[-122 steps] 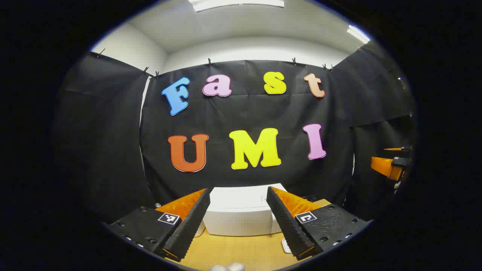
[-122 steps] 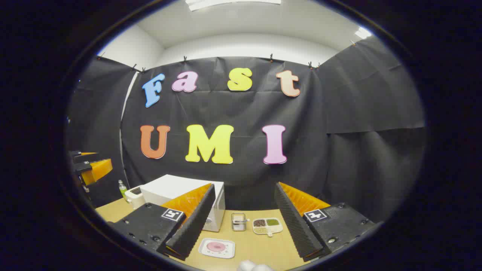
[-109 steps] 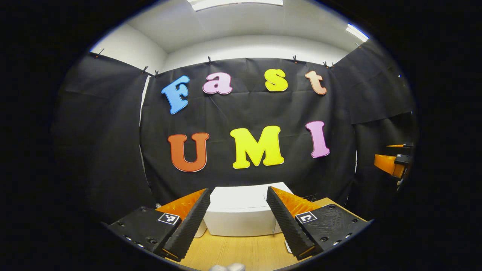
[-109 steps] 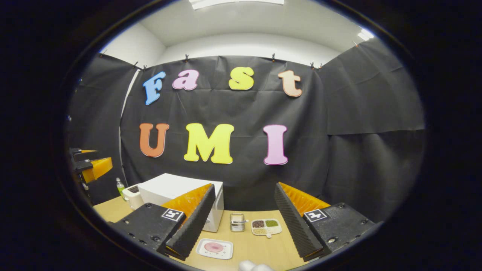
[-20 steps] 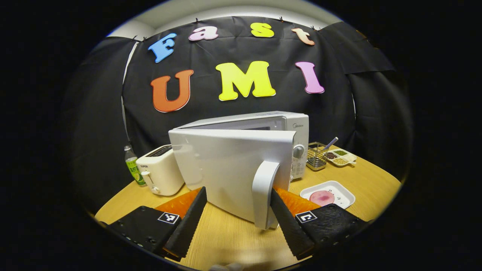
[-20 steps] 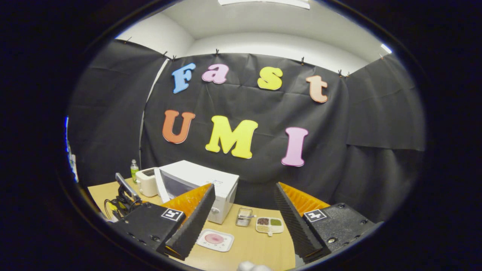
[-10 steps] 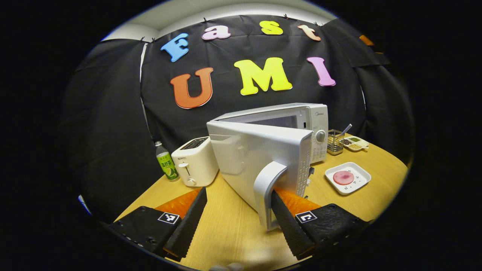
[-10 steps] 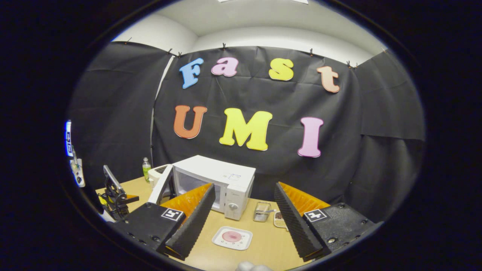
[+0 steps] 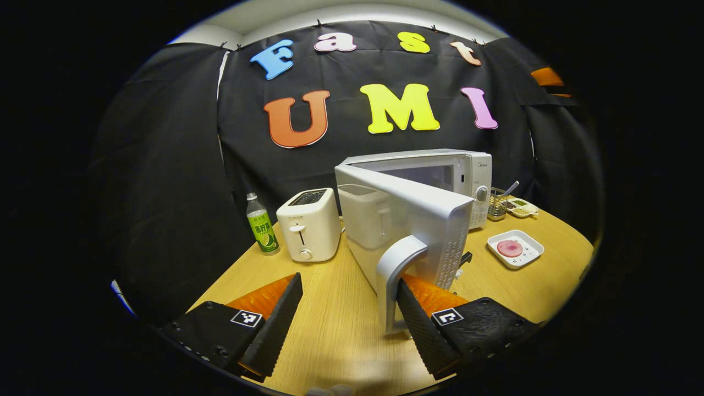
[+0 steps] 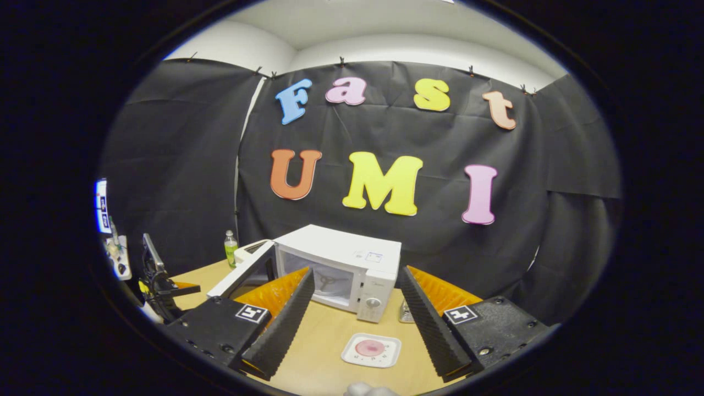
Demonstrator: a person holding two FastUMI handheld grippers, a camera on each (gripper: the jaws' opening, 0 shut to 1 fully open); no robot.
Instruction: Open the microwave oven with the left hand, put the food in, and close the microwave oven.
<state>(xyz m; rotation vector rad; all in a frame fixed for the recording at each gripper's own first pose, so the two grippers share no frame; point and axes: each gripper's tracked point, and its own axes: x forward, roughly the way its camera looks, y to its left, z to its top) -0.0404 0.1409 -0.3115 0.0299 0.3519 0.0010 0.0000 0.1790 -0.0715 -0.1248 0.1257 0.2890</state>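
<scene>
Microwave door swung out, left tongs hooked at its handle; food waits on the worktop.

Left gripper view: the left tongs (image 9: 346, 324) stand wide apart, gripping nothing; one finger (image 9: 421, 330) sits behind the door handle (image 9: 397, 280), touching it, the other well clear. The microwave door (image 9: 407, 220) is swung out from the microwave oven (image 9: 440, 170). A toaster (image 9: 308, 224) and a bottle (image 9: 262, 225) stand toward the worktop's (image 9: 330, 324) far left edge; the white tray of food (image 9: 515, 248) lies near the right edge.

Right gripper view: the right tongs (image 10: 357, 324) are spread wide and empty, above the worktop (image 10: 319, 346). The tray of food (image 10: 370, 350) lies between the fingers, apart from both, in front of the open microwave oven (image 10: 341, 269).
</scene>
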